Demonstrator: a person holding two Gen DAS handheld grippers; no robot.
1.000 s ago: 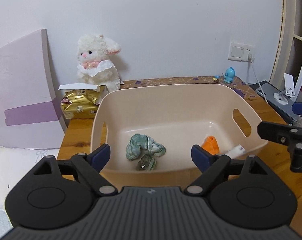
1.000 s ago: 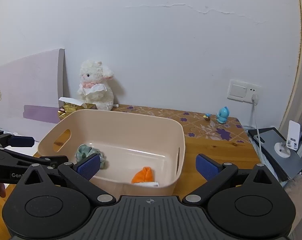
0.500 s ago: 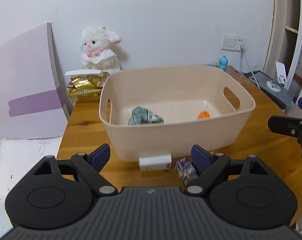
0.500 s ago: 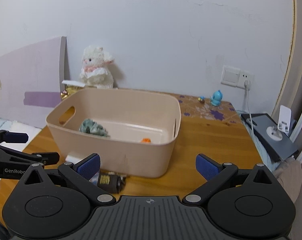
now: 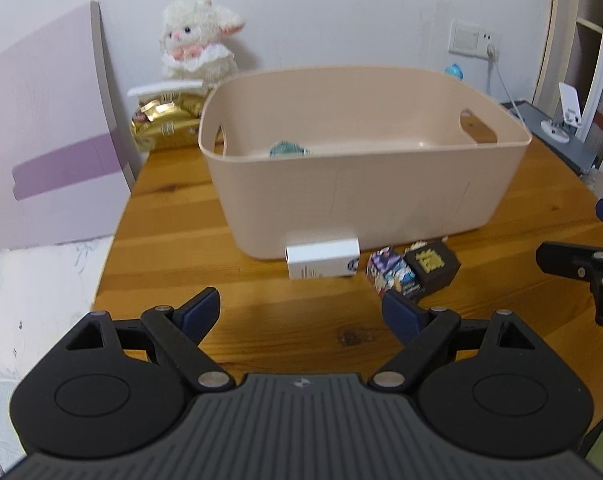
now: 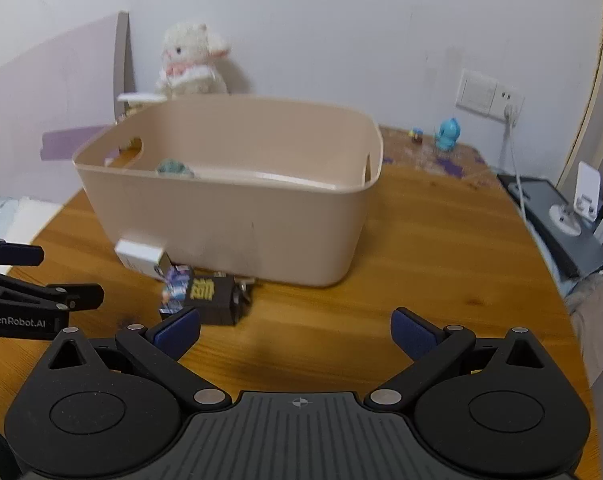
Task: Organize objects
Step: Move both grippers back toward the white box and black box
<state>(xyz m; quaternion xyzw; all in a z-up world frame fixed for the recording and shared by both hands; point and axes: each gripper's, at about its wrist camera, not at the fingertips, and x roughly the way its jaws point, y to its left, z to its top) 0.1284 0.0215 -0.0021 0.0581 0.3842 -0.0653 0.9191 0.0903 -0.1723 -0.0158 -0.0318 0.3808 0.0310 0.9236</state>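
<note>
Three small items lie on the counter [image 5: 229, 216] against the near wall of the beige bin [image 5: 365, 200]: a white box [image 5: 321, 258], a colourful cube [image 5: 391, 274] and a black box [image 5: 433, 266]; a teal cloth [image 5: 289, 149] sits inside the bin; a plush lamb [image 5: 199, 42] and gold packet [image 5: 165, 124] stand behind the bin; left gripper [image 5: 301, 312] and right gripper [image 6: 295, 330] hover level before the bin, fingers spread wide, empty

One bin [image 5: 365, 184] holds one green cloth [image 5: 288, 149]. Three small boxes lie before it: one white [image 5: 322, 258], one colourful [image 5: 390, 274], one black [image 5: 432, 266]. Behind stand one plush lamb [image 5: 197, 40], one gold packet [image 5: 163, 124] and one blue figurine [image 6: 447, 135].
</note>
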